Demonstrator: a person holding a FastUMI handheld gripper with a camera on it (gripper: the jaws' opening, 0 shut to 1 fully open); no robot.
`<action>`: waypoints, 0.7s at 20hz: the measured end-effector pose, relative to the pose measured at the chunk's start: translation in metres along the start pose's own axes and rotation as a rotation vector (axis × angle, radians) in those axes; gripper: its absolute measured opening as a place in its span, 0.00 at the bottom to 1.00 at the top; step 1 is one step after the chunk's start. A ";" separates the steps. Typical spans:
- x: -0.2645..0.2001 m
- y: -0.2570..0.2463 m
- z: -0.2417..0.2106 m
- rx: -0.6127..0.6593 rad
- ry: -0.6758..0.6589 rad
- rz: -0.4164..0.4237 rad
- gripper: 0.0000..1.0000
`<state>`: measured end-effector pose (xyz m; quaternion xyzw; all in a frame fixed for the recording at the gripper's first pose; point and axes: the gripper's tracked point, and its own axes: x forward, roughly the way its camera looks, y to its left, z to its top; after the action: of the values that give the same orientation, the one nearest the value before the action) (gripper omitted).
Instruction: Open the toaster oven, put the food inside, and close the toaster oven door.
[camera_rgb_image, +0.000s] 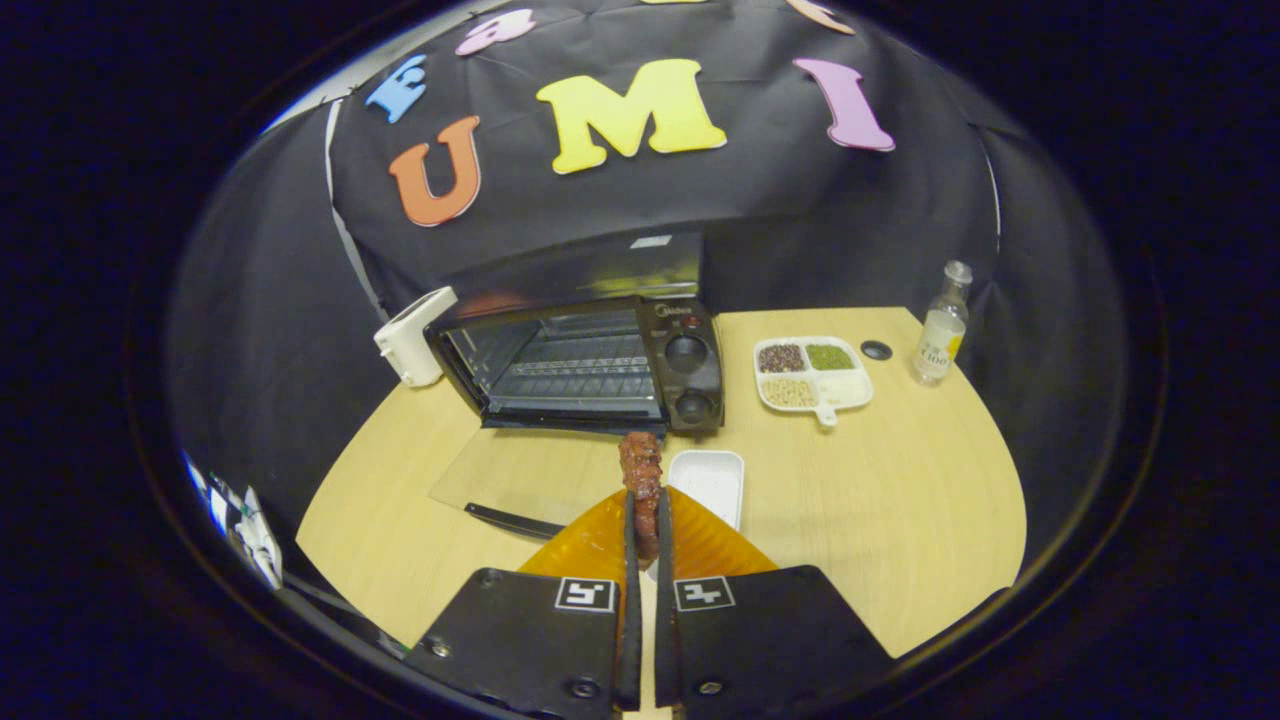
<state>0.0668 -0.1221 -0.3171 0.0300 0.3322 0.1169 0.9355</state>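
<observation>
A black toaster oven stands at the back of the wooden table. Its glass door lies folded down flat toward me, with the dark handle at its near edge. The wire rack inside is bare. My gripper is shut on a reddish-brown skewer of meat, which sticks out ahead of the fingers and points at the open oven. The skewer's tip hangs just short of the oven's front, above the door's right end.
A small white tray sits just right of the fingers. Farther right are a white divided dish of grains, a small dark disc and a glass bottle. A white box stands left of the oven.
</observation>
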 end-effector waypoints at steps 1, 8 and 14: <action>0.005 0.008 0.007 0.000 -0.030 -0.003 0.09; 0.049 0.067 0.030 -0.064 -0.212 -0.004 0.08; 0.109 0.116 0.029 0.091 -0.270 0.102 0.08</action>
<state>0.1439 0.0171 -0.3461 0.1047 0.2063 0.1440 0.9621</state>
